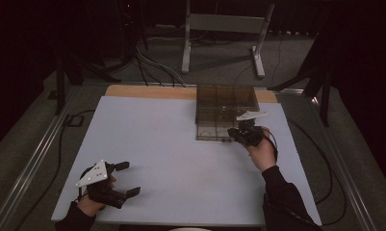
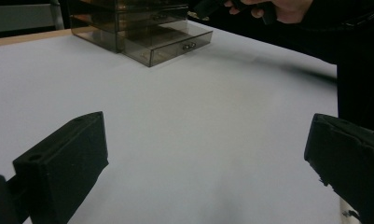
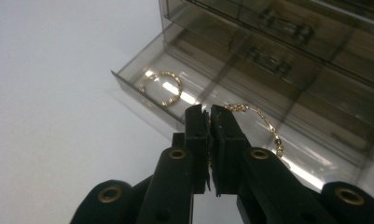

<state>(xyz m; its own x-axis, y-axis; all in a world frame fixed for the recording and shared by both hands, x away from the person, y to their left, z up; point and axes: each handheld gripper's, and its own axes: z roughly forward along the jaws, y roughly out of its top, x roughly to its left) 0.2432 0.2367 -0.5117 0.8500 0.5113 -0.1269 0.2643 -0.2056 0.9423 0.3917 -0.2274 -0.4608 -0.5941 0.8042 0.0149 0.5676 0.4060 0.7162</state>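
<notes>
Right gripper view: my right gripper (image 3: 209, 122) pinches a gold chain (image 3: 261, 122) above the open bottom drawer (image 3: 142, 95) beside a gold ring (image 3: 160, 87). Next: lower, release. Left gripper (image 1: 125, 178) rests spread.

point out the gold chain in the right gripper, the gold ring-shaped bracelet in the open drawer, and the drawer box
gold chain (image 3: 261, 119), right gripper view, links hanging right of the jaws
bracelet (image 3: 162, 87), right gripper view, its looped band
drawer box (image 1: 226, 98), high view, its top panel

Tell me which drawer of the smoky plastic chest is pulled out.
The bottom drawer: it juts out onto the table with a gold bracelet inside, while the drawers above sit flush.
</notes>
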